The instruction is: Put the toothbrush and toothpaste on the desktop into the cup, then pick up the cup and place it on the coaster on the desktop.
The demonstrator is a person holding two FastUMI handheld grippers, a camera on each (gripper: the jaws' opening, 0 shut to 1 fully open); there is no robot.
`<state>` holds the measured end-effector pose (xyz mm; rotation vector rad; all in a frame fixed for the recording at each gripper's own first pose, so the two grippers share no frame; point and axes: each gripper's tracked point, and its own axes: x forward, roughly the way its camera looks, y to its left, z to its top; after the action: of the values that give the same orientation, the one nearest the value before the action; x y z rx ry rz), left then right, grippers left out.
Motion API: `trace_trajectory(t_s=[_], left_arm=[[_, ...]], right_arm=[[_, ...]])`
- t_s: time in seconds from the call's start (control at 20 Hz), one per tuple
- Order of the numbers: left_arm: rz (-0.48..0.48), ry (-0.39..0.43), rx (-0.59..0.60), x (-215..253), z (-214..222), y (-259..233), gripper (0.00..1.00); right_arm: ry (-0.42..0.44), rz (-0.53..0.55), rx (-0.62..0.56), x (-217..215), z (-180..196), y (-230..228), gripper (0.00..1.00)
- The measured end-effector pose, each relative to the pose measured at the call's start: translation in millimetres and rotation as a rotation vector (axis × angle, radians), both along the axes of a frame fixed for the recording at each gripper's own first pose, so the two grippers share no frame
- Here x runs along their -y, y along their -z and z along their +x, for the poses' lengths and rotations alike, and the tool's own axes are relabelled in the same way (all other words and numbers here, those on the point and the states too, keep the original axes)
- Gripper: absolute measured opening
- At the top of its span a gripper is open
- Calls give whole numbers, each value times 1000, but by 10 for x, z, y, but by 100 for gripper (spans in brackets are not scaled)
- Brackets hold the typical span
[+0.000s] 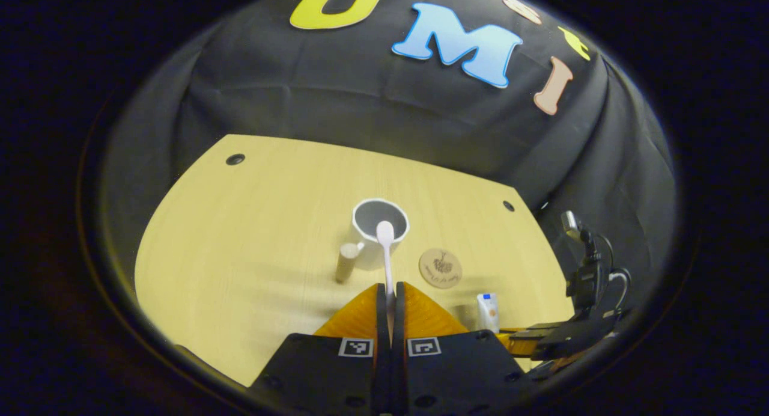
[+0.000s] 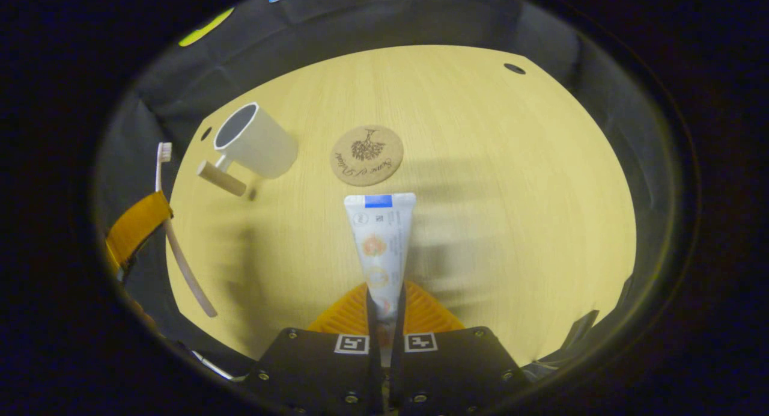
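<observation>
The left gripper (image 1: 390,299) is clamped on the white toothbrush (image 1: 386,253), whose head reaches forward over the rim of the cup (image 1: 379,229). The right gripper (image 2: 384,302) grasps the toothpaste (image 2: 380,238) by its lower end, flat blue-banded end pointing ahead; its print is too small to read. Beyond lies the coaster (image 2: 367,154), with a plant drawing and unreadable script, just right of the cup. Bare table (image 2: 510,181) spreads to the right.
</observation>
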<state>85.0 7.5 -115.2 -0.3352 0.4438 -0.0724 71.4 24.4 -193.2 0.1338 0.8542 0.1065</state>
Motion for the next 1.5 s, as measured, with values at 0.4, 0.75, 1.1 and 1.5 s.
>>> trace_trajectory(t_s=[0.4, 0.75, 1.1, 1.5], left_arm=[[6, 2, 159, -167, 615, -902, 6], [61, 48, 246, -73, 1293, -1100, 6], [178, 85, 328, -50, 1851, -1163, 6], [218, 74, 273, -97, 2082, -633, 6]], right_arm=[[5, 21, 11, -18, -50, -27, 7], [-1, 77, 82, -12, -16, -236, 7], [21, 81, 108, 96, -55, -216, 7], [71, 94, 110, 193, -58, -209, 7]])
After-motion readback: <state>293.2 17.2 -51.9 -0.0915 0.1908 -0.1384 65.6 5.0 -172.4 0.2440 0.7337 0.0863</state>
